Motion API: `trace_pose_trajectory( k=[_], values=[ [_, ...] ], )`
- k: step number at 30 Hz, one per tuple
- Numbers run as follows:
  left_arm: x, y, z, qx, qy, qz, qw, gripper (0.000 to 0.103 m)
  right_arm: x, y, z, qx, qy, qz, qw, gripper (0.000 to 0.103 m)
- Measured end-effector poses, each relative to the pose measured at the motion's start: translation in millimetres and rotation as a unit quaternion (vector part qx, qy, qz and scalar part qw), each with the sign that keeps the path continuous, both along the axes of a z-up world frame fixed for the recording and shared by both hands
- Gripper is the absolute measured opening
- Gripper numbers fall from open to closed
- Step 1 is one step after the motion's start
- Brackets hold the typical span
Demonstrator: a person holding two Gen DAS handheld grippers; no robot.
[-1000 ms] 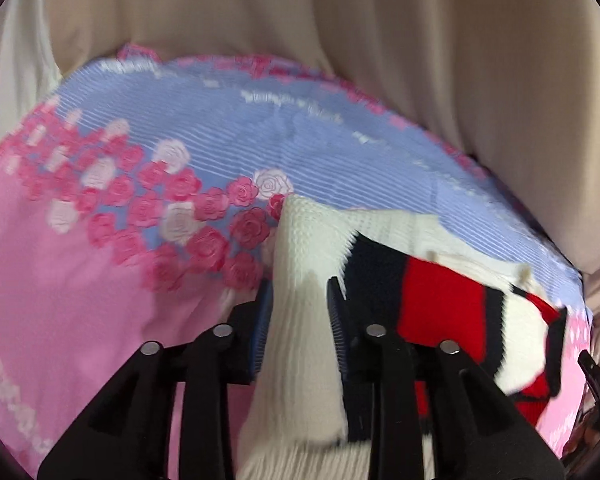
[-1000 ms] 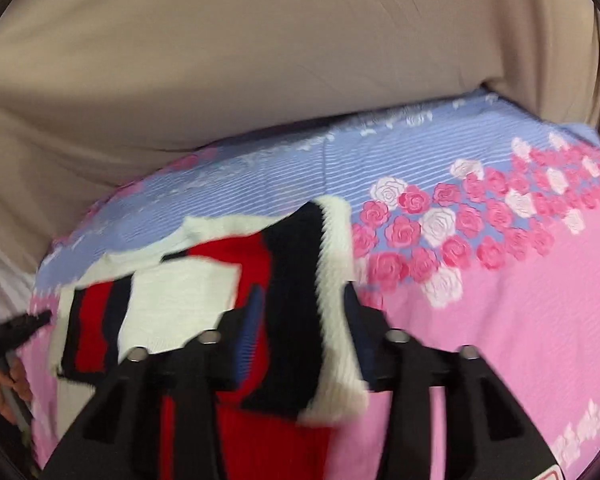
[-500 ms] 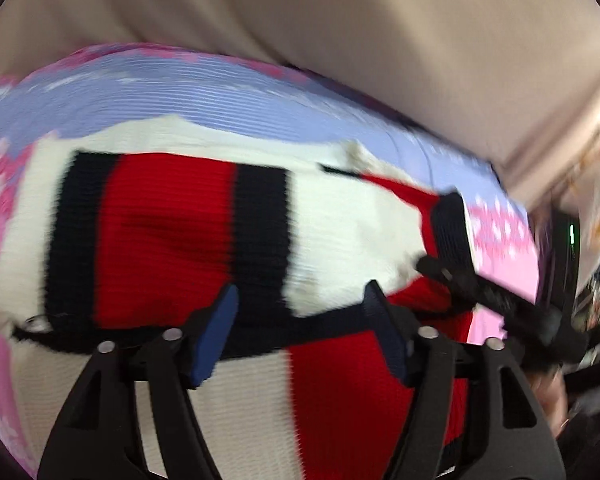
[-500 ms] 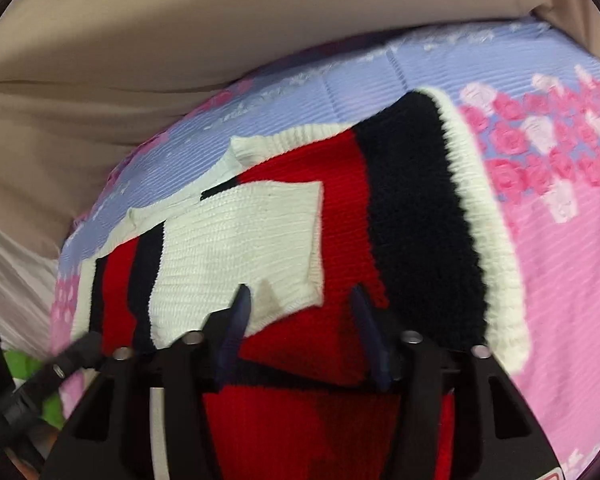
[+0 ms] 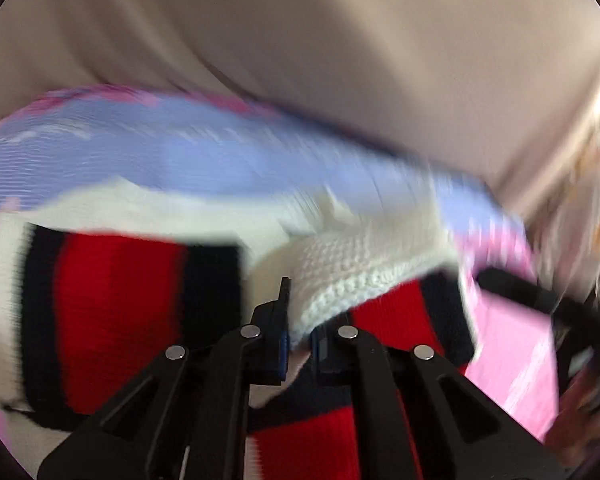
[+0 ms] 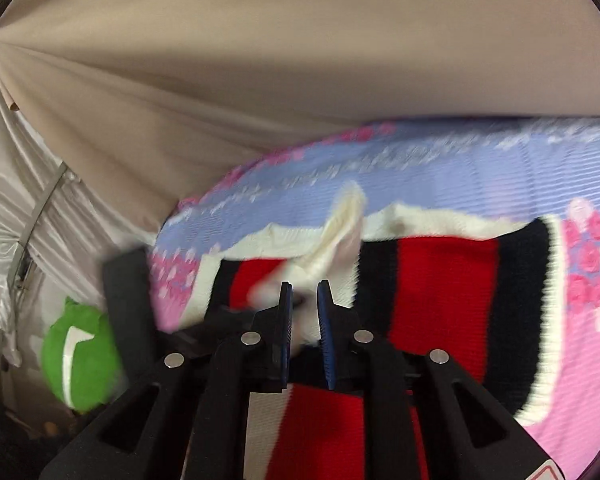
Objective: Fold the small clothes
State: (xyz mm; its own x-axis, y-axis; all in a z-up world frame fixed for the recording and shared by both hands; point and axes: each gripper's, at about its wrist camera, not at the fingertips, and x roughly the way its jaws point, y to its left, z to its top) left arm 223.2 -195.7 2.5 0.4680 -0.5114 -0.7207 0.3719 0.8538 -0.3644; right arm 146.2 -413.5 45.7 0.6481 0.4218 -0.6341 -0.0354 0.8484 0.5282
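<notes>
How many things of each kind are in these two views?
Sweater: 1
Grippers, left and right: 2
Bedsheet: 1
Green toy: 1
Total: 5

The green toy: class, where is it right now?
The green toy shows only in the right wrist view, at lower left, off the bed's edge, left of the striped sweater.

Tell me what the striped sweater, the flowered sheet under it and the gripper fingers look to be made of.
Sweater: knitted yarn, likely wool or acrylic; chunky stitch loops show along its white edge. Sheet: thin woven fabric, probably cotton, matte, with printed roses and fine stripes. Fingers: matte black rigid plastic with blue ribbed pads, seemingly rubbery; metal-looking pins at the joints.
</notes>
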Motion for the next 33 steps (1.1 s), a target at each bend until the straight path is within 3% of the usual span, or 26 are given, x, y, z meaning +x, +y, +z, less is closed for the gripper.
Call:
trace_pose_trajectory(
  k=[3, 7, 12, 13, 14, 15, 16, 18, 20, 23, 25, 27, 28, 31, 33],
  values=[
    [9, 58, 44, -0.037, -0.025, 0.054, 0.9975, 0.006, -8, 13, -9, -0.098, 0.001, -0.008, 0.995, 0.032],
    [14, 113, 91, -0.063, -0.049, 0.102, 0.9916, 0.006, 15, 84, -46, -0.209, 0.026, 0.077, 0.975, 0.032],
    [12, 138, 120, -0.086, -0.066, 0.113, 0.9876, 0.007, 59, 184, -84, -0.278, 0.017, 0.169, 0.946, 0.047],
    [11, 138, 121, -0.089, -0.067, 0.109, 0.9877, 0.007, 70, 194, -93, -0.283, 0.027, 0.172, 0.943, 0.046],
    [11, 136, 123, -0.093, -0.065, 0.106, 0.9879, 0.007, 80, 200, -100, -0.282, 0.037, 0.170, 0.944, 0.037],
    [10, 137, 123, -0.101, -0.063, 0.103, 0.9876, 0.007, 86, 203, -101, -0.281, 0.037, 0.155, 0.947, 0.016],
    [9, 139, 124, -0.109, -0.061, 0.098, 0.9873, 0.007, 90, 204, -96, -0.252, 0.042, 0.157, 0.954, 0.009],
    [6, 137, 126, -0.118, -0.062, 0.086, 0.9872, 0.007, 86, 206, -79, -0.172, 0.033, 0.163, 0.971, 0.008],
    [2, 127, 126, -0.122, -0.065, 0.073, 0.9878, 0.007, 81, 218, -78, -0.149, 0.030, 0.186, 0.971, 0.008],
    [2, 103, 116, -0.118, -0.048, 0.052, 0.9905, 0.007, 82, 221, -104, -0.124, 0.084, 0.193, 0.970, 0.013],
    [0, 84, 106, -0.111, -0.037, 0.036, 0.9924, 0.007, 64, 187, -95, -0.045, 0.081, 0.141, 0.986, 0.017],
    [-3, 61, 90, -0.104, -0.020, 0.017, 0.9942, 0.007, 29, 135, -84, 0.027, 0.062, 0.076, 0.995, 0.034],
    [-5, 48, 81, -0.102, -0.012, 0.008, 0.9947, 0.007, 10, 112, -80, 0.046, 0.051, 0.048, 0.996, 0.035],
    [-13, 6, 48, -0.069, 0.013, -0.025, 0.9972, 0.013, -49, 40, -76, 0.059, 0.049, -0.048, 0.996, 0.035],
    [-26, -19, 5, -0.018, 0.049, -0.044, 0.9977, 0.026, -79, 9, -76, 0.044, 0.062, -0.085, 0.994, 0.035]
  ],
)
